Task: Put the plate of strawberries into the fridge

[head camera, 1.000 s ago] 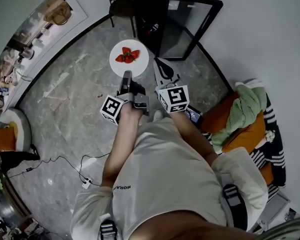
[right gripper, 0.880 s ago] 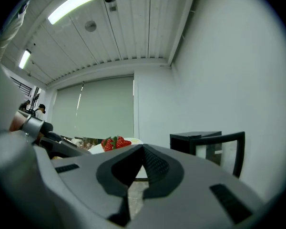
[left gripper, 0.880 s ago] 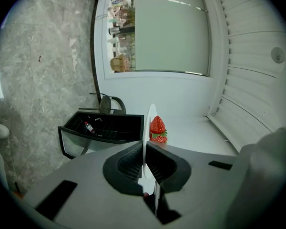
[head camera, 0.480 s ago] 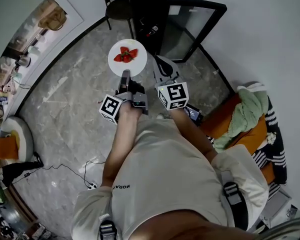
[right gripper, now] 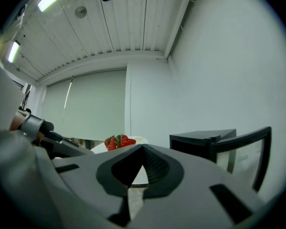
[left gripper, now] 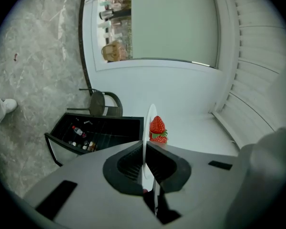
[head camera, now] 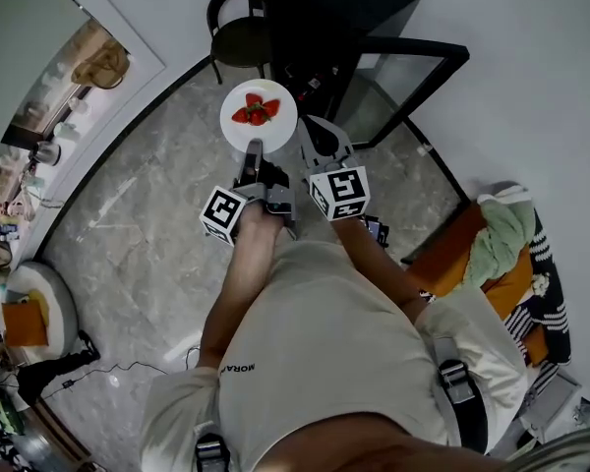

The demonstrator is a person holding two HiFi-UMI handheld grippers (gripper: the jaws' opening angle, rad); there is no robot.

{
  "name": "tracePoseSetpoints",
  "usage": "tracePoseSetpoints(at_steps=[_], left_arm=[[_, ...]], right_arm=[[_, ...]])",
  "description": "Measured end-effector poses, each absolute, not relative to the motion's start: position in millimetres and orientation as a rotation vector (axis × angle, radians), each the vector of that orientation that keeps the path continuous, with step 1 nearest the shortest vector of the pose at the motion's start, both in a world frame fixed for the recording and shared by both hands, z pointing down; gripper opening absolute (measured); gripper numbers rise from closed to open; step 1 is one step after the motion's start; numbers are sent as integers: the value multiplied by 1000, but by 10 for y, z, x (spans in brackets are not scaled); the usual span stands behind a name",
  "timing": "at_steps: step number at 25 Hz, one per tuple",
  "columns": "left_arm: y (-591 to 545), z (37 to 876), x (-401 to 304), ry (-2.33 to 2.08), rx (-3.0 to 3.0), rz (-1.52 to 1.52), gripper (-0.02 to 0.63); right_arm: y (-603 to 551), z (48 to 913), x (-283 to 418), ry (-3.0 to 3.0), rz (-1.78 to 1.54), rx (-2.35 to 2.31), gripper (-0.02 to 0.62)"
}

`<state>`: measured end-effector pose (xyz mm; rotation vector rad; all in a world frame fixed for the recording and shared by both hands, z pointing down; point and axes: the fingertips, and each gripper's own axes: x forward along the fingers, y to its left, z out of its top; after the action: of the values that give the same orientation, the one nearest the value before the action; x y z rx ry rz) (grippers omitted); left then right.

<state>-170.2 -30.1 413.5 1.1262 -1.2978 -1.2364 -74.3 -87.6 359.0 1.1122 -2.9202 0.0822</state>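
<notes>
A white plate (head camera: pixel 273 126) bearing red strawberries (head camera: pixel 256 112) hangs level above the marble floor, in front of a low black fridge (head camera: pixel 344 8) whose glass door (head camera: pixel 413 77) stands open to the right. My left gripper (head camera: pixel 253 149) is shut on the plate's near rim. In the left gripper view the plate (left gripper: pixel 150 123) stands edge-on between the jaws of the left gripper (left gripper: pixel 145 159), with the strawberries (left gripper: pixel 157 128) beyond and the fridge (left gripper: pixel 100 132), holding bottles, below left. My right gripper (head camera: pixel 313 132) is beside the plate, shut and empty. From the right gripper (right gripper: pixel 142 159) I see the strawberries (right gripper: pixel 119 141) and the fridge (right gripper: pixel 205 142).
A black round chair (head camera: pixel 238 29) stands just left of the fridge against the wall. An orange seat with a green cloth (head camera: pixel 497 234) is at the right. A cable (head camera: pixel 88 372) trails on the floor at lower left. A window ledge with small items (head camera: pixel 39 150) runs along the left.
The person has stepped toward the fridge. The plate, still in the left gripper, has moved closer to the open fridge front; the right gripper has kept alongside it.
</notes>
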Motion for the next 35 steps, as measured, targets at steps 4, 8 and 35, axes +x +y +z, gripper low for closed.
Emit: tracePoseSetpoints(at_steps=[4, 8, 35], left_arm=[[-497, 4172, -2012, -1282, 1123, -1207, 11], [-668, 4213, -2229, -1265, 1126, -1186, 9], [-1747, 4420, -2148, -1146, 1204, -1019, 9]], right_arm=[[-1072, 3541, -1025, -2900, 77, 1147, 12], [-1226, 3506, -1187, -2870, 56, 1182, 12], [-2062, 3680, -1119, -2752, 58, 1388, 12]])
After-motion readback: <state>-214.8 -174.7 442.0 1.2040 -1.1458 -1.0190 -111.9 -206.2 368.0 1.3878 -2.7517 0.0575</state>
